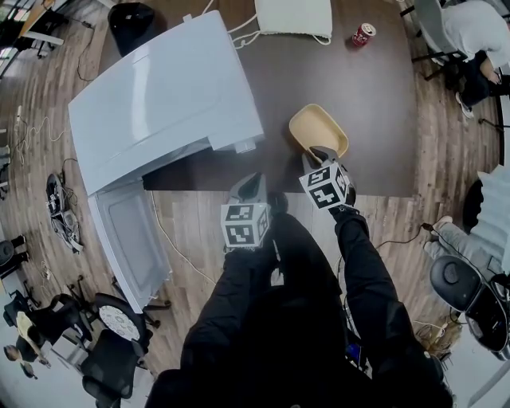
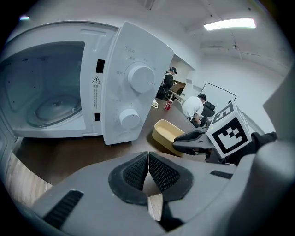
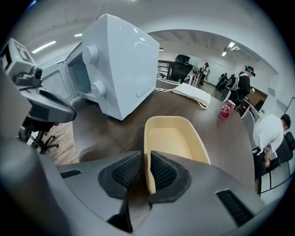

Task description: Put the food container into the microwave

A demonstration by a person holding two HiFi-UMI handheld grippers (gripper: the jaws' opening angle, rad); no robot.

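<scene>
The beige food container [image 1: 319,127] [image 3: 173,138] [image 2: 167,131] sits open and empty on the dark table [image 1: 374,103], near its front edge. My right gripper [image 1: 321,151] [image 3: 144,161] is shut on the container's near rim, with one pad inside the wall and one outside. The white microwave [image 1: 163,96] [image 2: 133,92] [image 3: 120,60] stands on the table's left end. Its door [image 1: 131,239] is swung wide open, and the glass turntable [image 2: 53,106] shows inside. My left gripper [image 1: 253,182] [image 2: 148,156] hovers at the table's front edge, shut on nothing.
At the table's far side are a red can [image 1: 363,34] [image 3: 226,109] and a white cloth bundle [image 1: 293,16] with a cable. A seated person [image 1: 478,32] is at the far right. Office chairs [image 1: 111,335] stand on the wooden floor, lower left.
</scene>
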